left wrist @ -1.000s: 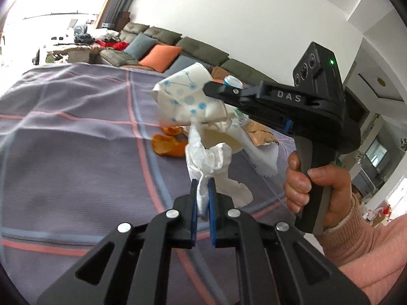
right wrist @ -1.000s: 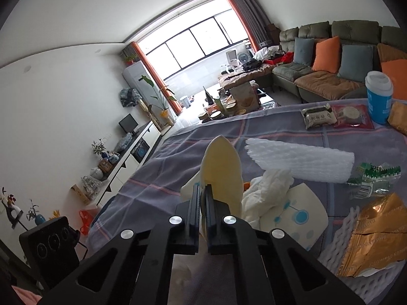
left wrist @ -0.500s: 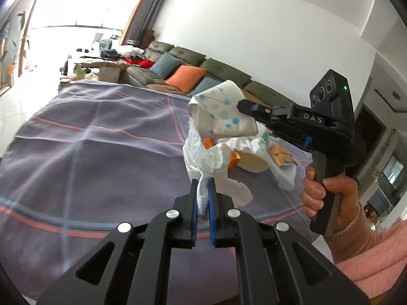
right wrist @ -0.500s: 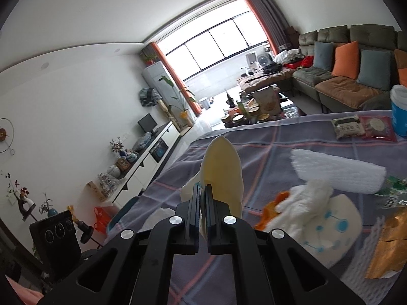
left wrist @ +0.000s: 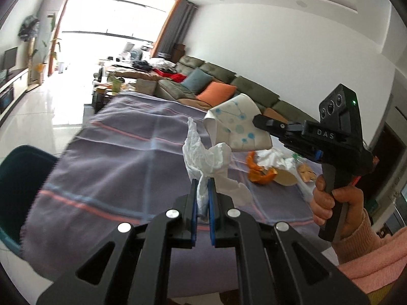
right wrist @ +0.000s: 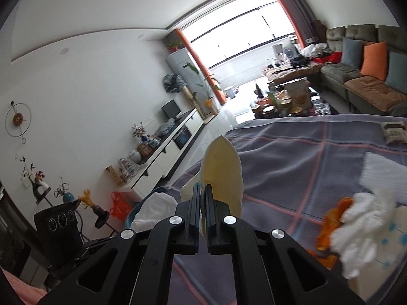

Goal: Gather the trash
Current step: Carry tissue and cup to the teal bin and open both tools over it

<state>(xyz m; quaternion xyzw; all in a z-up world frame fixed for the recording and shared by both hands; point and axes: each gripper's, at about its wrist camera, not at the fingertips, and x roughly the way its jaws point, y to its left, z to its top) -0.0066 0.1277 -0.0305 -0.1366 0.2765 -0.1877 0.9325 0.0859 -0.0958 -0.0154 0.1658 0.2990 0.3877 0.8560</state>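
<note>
My left gripper [left wrist: 202, 188] is shut on a crumpled white tissue [left wrist: 206, 158] and holds it in the air above the purple plaid tablecloth [left wrist: 122, 157]. My right gripper [right wrist: 201, 198] is shut on a folded paper plate with blue dots [right wrist: 221, 170]; the plate also shows in the left wrist view [left wrist: 236, 129], held up beside the tissue. A dark teal bin [left wrist: 17, 190] stands off the table's left edge; in the right wrist view it is lined with a white bag [right wrist: 155, 209].
More trash lies on the table: orange peel [left wrist: 259, 174], crumpled tissue [right wrist: 361, 228], a dotted paper plate [right wrist: 384, 259], white foam sheet [right wrist: 384, 170] and a snack packet [right wrist: 394, 132]. A sofa [left wrist: 229, 91] stands behind.
Both grippers have swung left with their loads, away from the trash pile towards the table's edge. The teal bin has come into view.
</note>
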